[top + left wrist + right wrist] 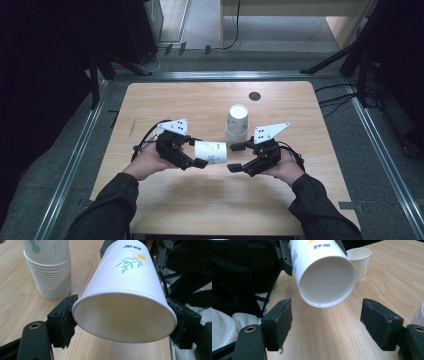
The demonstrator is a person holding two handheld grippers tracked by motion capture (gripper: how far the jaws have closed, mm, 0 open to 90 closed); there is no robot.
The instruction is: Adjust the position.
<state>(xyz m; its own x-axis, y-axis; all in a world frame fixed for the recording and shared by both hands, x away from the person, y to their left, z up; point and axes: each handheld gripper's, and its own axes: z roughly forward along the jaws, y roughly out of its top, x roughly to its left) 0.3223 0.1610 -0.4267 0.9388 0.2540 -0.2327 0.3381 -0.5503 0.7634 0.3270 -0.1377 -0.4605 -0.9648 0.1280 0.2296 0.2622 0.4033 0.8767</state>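
Paper cup (211,152) hung on its side above the table (210,200), pinched at its wide rim by the left gripper (200,155), between the two grippers. In the left gripper view the cup (125,302) sat mouth-first toward the camera, its rim pressed on both sides by the dark pads (67,322), its narrower base pointing away and slightly up. A flower print with green leaves and small blue lettering showed on its wall.

The right gripper (236,157) stood just beyond the cup's base, its jaws spread wide and touching nothing. In the right gripper view the cup's base (327,282) faced the camera, hanging ahead of and above the gap between the pads (283,322), clear of both. No part of the cup lay between those jaws.

A stack of nested cups (237,125) stood upright on the table, just past the right gripper's tips and a little toward the far edge. In the left gripper view that stack (48,267) rose to the left of the held cup, its many rims ringed one under another, not touching the cup or the jaw. In the right gripper view another single cup (359,262) stood upright on the wood beyond the held cup. A small dark disc (254,96) lay on the table farther off, well apart from both grippers.
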